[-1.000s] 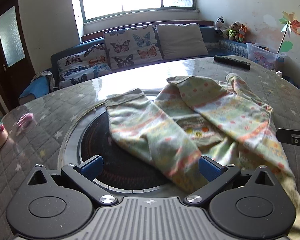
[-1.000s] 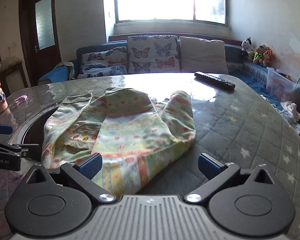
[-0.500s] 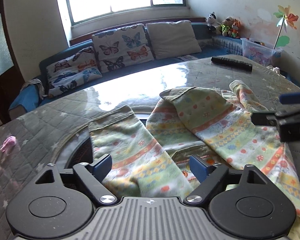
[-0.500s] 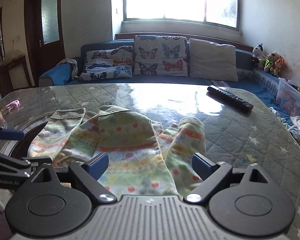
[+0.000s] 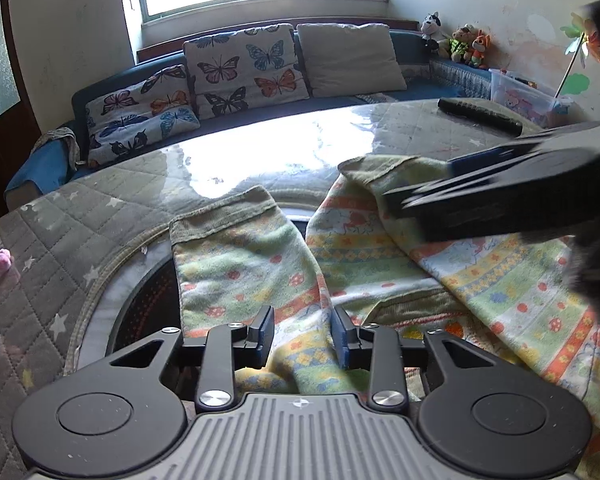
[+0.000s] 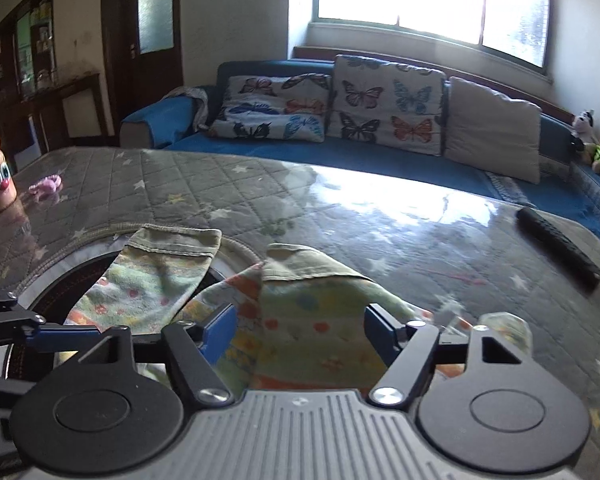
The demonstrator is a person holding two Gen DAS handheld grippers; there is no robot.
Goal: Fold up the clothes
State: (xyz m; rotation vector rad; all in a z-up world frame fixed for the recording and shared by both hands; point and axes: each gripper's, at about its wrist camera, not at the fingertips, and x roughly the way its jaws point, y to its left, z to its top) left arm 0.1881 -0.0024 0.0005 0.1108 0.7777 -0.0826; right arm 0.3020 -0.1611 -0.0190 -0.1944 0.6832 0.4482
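Now, left tool (image 5: 300, 340): its two fingers are squeezing a bunched fold of the striped pants (image 5: 260, 280).
Right tool (image 6: 298, 334): its fingers are sitting spread wide, with a pant leg lying between them, not pinched.
Pants: lying crumpled on the quilted bench (image 6: 220, 188), partly over a dark round plate (image 5: 148, 300).
Remote control (image 6: 560, 248): resting on the bench, well apart from the pants.

Rumpled pastel patterned trousers (image 5: 380, 256) on table (image 5: 100, 216)
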